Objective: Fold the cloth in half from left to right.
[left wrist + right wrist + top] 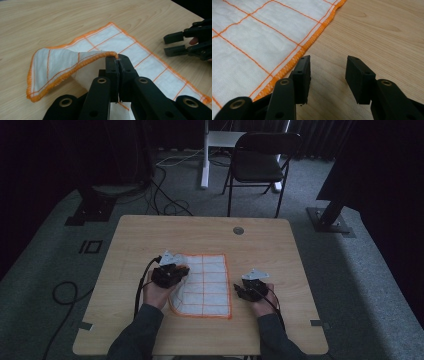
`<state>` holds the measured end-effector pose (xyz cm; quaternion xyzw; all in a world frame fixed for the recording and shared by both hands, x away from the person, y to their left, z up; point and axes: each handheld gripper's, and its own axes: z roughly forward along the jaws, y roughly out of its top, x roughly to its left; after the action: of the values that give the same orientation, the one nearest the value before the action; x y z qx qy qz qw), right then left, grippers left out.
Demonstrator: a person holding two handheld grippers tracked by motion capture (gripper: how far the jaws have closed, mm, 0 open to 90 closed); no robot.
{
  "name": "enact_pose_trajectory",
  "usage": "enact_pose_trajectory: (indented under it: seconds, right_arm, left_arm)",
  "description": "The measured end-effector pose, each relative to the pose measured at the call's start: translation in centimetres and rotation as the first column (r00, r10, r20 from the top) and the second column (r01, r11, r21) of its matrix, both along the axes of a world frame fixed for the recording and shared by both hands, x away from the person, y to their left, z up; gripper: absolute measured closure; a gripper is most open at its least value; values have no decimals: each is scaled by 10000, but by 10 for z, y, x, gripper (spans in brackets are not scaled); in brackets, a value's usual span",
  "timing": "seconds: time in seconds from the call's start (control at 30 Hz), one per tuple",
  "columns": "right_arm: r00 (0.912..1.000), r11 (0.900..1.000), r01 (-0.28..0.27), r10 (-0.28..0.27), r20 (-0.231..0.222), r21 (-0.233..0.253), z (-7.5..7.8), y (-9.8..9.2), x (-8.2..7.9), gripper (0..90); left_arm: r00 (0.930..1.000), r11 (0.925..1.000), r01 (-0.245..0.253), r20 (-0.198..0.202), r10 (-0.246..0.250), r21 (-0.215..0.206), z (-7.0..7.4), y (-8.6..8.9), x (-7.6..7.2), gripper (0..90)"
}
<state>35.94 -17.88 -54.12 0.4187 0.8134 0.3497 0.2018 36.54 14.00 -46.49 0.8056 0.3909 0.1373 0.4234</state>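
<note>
High view shows a white cloth (205, 285) with orange grid lines and orange stitched hem lying near the middle of the tabletop (150, 230). The left hand-held gripper (116, 60) has its jaws clamped on the cloth's near-left hem, lifting that corner into a loose fold. The right hand-held gripper (327, 75) hovers with jaws apart just beside the cloth's right edge, touching nothing. This cloth looks thin, light and limp; it will likely sag and drape rather than hold shape. The thicker hem, at a corner, seems the surest place to pinch.
</note>
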Motion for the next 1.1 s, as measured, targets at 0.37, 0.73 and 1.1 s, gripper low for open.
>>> enact_pose_trajectory:
  seconds: [0.37, 0.73, 1.1]
  right_arm:
    - [10000, 10000, -13, 13, -25, 8, 0, 0, 0, 551]
    - [10000, 10000, -24, 24, 7, 11, 0, 0, 0, 551]
    - [10000, 10000, -37, 37, 6, -15, 0, 0, 0, 551]
  left_arm:
    - [9984, 9984, 562, 38, -562, 23, 3, -31, 4, 887]
    - [9932, 9931, 1163, -65, -1162, 158, -1, -63, 7, 887]
    - [9847, 9847, 1667, -606, -1636, 504, -20, -89, 11, 761]
